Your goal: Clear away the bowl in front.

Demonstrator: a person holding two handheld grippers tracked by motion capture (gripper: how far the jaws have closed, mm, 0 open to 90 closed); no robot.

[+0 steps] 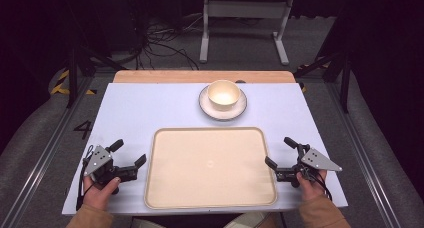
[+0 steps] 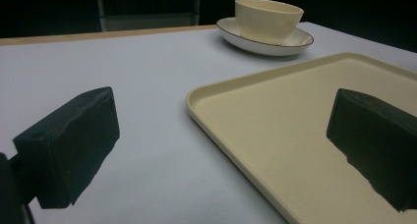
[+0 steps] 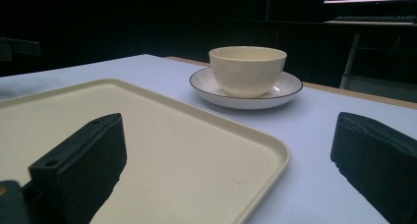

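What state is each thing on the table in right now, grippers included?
Cream ceramic bowl: upright, empty, sitting on the plate.
White round plate with dark rim: flat on the table, beyond the tray.
Beige rectangular plastic tray: flat, empty.
Left gripper: open, holding nothing, beside the tray's left edge.
Right gripper: open, holding nothing, beside the tray's right edge.

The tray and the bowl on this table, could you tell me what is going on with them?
A person holds the left gripper and the right gripper, both open and empty, at either side of the beige tray. The tray holds nothing. Beyond it, a cream bowl sits on a dark-rimmed plate, untouched.
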